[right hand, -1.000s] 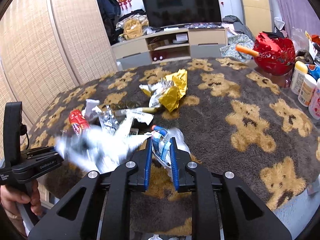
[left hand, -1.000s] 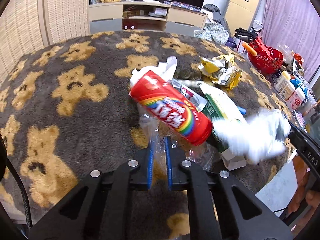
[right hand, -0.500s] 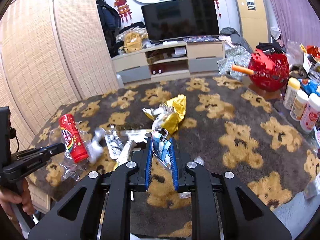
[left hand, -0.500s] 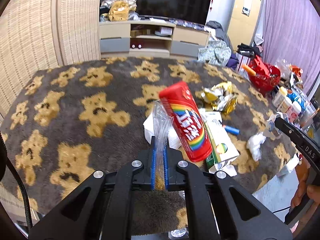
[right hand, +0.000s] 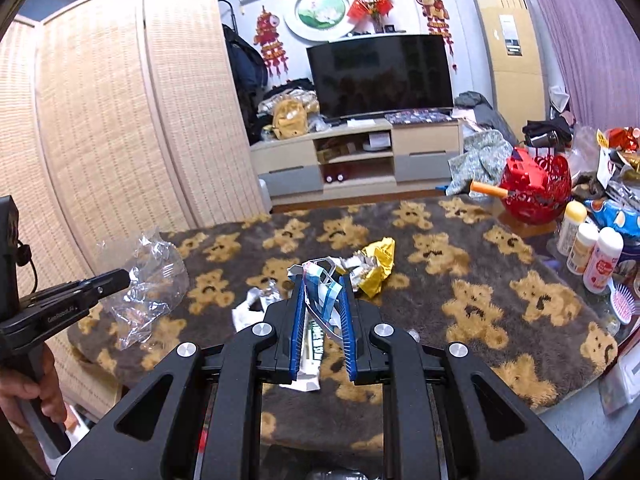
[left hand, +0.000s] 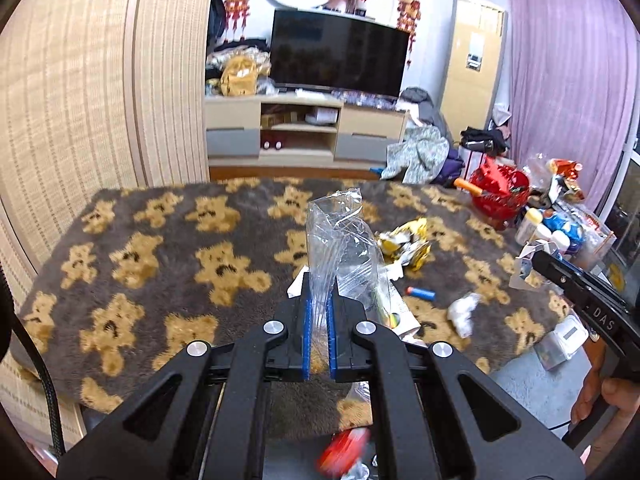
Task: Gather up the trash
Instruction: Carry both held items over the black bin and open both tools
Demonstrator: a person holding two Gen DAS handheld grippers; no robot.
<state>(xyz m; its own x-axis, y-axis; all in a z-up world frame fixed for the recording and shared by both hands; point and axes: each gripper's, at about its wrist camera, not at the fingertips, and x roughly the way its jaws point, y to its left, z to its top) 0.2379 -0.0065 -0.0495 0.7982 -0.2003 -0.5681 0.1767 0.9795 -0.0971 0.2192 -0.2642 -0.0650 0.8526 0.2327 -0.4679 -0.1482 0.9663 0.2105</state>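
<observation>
My left gripper (left hand: 318, 304) is shut on a clear plastic bag (left hand: 340, 248), held up above the bear-print blanket (left hand: 160, 248); the bag also shows in the right wrist view (right hand: 148, 280). A red snack can (left hand: 344, 450) is blurred below the table edge, under the gripper. My right gripper (right hand: 324, 300) is shut on a small crumpled white, blue and red wrapper (right hand: 320, 284). On the blanket lie a gold foil wrapper (left hand: 408, 242), a white crumpled tissue (left hand: 462, 312), a blue cap (left hand: 420, 293) and a green and white carton (right hand: 312, 348).
A red basket (right hand: 536, 188) and several bottles (right hand: 592, 248) stand at the blanket's right edge. A woven folding screen (right hand: 120, 120) stands at the left. A TV cabinet (left hand: 304, 132) is behind the table.
Both grippers have risen and pulled back. The red can has slipped out of the clear bag and dropped below the table edge. The bag now hangs empty in my left gripper.
</observation>
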